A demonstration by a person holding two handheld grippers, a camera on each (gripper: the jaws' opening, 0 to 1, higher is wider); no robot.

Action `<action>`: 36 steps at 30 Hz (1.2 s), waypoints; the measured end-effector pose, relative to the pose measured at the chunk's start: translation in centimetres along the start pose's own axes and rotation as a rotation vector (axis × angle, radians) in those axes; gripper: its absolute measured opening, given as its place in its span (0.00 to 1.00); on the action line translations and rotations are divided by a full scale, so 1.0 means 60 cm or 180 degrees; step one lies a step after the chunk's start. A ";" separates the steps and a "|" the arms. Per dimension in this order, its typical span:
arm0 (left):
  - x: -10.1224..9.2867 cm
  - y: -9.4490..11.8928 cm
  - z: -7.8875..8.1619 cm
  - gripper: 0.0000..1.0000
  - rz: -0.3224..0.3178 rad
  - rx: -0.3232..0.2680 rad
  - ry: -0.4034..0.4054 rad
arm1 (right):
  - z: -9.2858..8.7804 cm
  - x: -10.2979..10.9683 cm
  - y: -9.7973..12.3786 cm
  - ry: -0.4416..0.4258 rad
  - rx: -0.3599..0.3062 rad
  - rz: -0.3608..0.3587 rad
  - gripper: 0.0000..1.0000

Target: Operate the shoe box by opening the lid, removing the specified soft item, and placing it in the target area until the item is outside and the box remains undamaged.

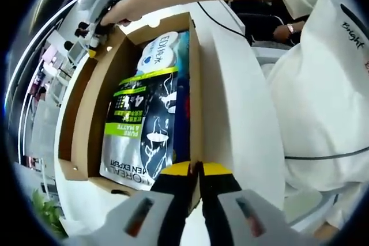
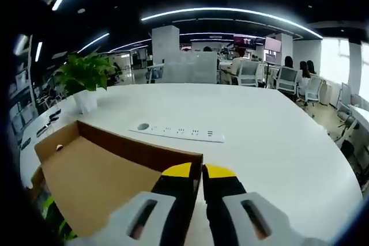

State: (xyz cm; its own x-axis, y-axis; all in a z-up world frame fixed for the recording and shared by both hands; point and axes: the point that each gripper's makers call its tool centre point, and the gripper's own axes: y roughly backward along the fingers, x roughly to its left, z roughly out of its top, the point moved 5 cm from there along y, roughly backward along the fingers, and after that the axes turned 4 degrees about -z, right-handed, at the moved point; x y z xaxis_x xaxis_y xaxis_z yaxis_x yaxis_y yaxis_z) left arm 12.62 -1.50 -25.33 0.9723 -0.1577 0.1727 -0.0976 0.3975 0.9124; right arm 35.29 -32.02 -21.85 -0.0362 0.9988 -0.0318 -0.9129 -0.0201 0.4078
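The brown shoe box [image 1: 199, 93] lies open on a white table [image 1: 236, 113]. Inside it lie a black, green and white soft packet [image 1: 141, 131], a white packet with blue print [image 1: 158, 50] and something blue [image 1: 183, 90]. My left gripper [image 1: 196, 170] is shut on the near end of the box's right wall. The lid [image 1: 75, 113] stands raised along the left side. At its far corner, a hand holds my right gripper [image 1: 92, 24]. In the right gripper view, the right gripper [image 2: 202, 170] is shut on the edge of the lid [image 2: 92, 182].
A person in white [image 1: 323, 84] stands at the table's right edge. A white power strip [image 2: 179, 132] lies beyond the lid and a potted plant [image 2: 83, 79] stands at the far left. Bare tabletop [image 2: 277, 148] spreads to the right. Chairs and seated people are at the back.
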 end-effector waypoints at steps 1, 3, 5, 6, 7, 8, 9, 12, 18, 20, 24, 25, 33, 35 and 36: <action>0.000 0.000 0.000 0.04 -0.0001 -0.0006 0.0003 | -0.001 0.002 0.006 0.0012 -0.0002 0.0002 0.05; 0.001 0.000 -0.001 0.04 -0.0014 -0.0029 0.0021 | -0.001 0.001 0.018 0.0012 0.0020 0.0007 0.08; 0.001 -0.001 -0.001 0.04 -0.0034 -0.0040 0.0035 | 0.009 -0.003 0.021 0.0017 -0.0095 -0.0007 0.11; 0.001 -0.001 -0.001 0.04 -0.0043 -0.0040 0.0039 | 0.008 -0.001 0.027 0.0016 -0.0102 0.0037 0.11; 0.002 -0.001 -0.001 0.04 -0.0050 -0.0036 0.0043 | 0.009 0.004 0.030 0.0078 -0.0127 0.0139 0.10; 0.002 -0.002 -0.001 0.04 -0.0055 -0.0023 0.0039 | 0.008 0.005 0.034 0.0123 -0.0143 0.0160 0.10; 0.001 -0.002 -0.001 0.04 -0.0053 -0.0013 0.0033 | 0.013 0.003 0.028 0.0130 -0.0123 0.0140 0.10; 0.002 -0.002 0.000 0.04 -0.0062 -0.0010 0.0052 | 0.023 0.001 0.047 0.0254 -0.0264 0.0097 0.11; 0.003 -0.005 -0.001 0.04 -0.0088 -0.0024 0.0074 | 0.033 0.004 0.074 0.0314 -0.0340 0.0265 0.18; 0.002 -0.005 -0.001 0.04 -0.0093 -0.0005 0.0062 | 0.035 0.008 0.085 0.0259 -0.0346 0.0430 0.16; 0.003 -0.005 0.000 0.04 -0.0099 0.0037 0.0033 | 0.039 0.007 0.096 0.0194 -0.0431 0.0498 0.18; 0.002 -0.005 0.000 0.04 -0.0091 0.0054 0.0024 | 0.041 0.008 0.098 0.0253 -0.0485 0.0526 0.20; 0.003 -0.005 -0.001 0.04 -0.0099 0.0028 0.0080 | 0.080 0.006 0.137 0.0194 -0.0977 0.0506 0.21; 0.002 -0.005 -0.001 0.04 -0.0080 0.0024 0.0079 | 0.087 0.011 0.147 0.0031 -0.0945 0.0663 0.21; 0.002 -0.005 -0.001 0.04 -0.0073 0.0020 0.0074 | 0.088 0.011 0.150 0.0048 -0.0941 0.0668 0.21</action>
State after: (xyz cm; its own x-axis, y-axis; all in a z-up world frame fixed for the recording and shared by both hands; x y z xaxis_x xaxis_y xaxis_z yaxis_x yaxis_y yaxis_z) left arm 12.77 -1.60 -25.60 0.9789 -0.1457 0.1430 -0.0764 0.3882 0.9184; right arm 29.22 -31.29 -13.40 -0.2392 0.9709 0.0101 -0.9630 -0.2386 0.1255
